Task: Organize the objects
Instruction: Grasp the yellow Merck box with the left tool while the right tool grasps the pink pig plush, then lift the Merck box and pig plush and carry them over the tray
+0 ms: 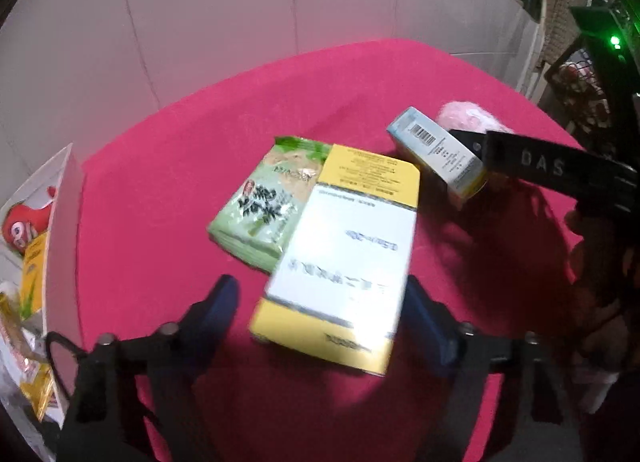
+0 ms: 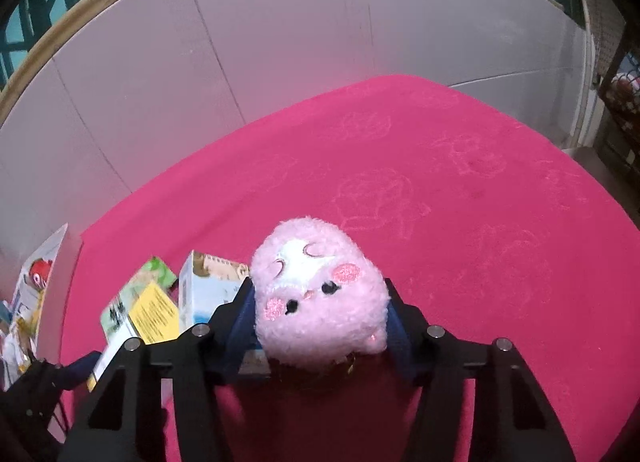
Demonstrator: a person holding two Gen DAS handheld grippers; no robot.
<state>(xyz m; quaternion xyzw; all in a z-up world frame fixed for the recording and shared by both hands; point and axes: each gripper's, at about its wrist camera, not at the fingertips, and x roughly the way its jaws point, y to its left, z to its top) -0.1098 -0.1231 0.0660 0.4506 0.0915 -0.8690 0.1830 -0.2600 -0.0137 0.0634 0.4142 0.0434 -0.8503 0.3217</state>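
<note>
A yellow-and-white box (image 1: 344,254) lies on the pink tablecloth (image 1: 160,182), partly over a green packet (image 1: 260,214). My left gripper (image 1: 324,302) straddles the box's near end. Its right pad is at the box's edge, while a gap shows beside the left pad. A pale blue box (image 1: 440,154) stands tilted behind, next to a pink plush toy (image 1: 468,118). In the right wrist view the plush toy (image 2: 320,286) sits face up between the blue pads of my right gripper (image 2: 320,302), and both pads press its sides.
At the table's left edge a white bin (image 1: 60,242) holds a red toy and yellow packets. A white panel wall (image 1: 240,22) runs behind the table. The cloth to the right of the plush (image 2: 480,202) is bare. A dark rack (image 1: 580,82) stands far right.
</note>
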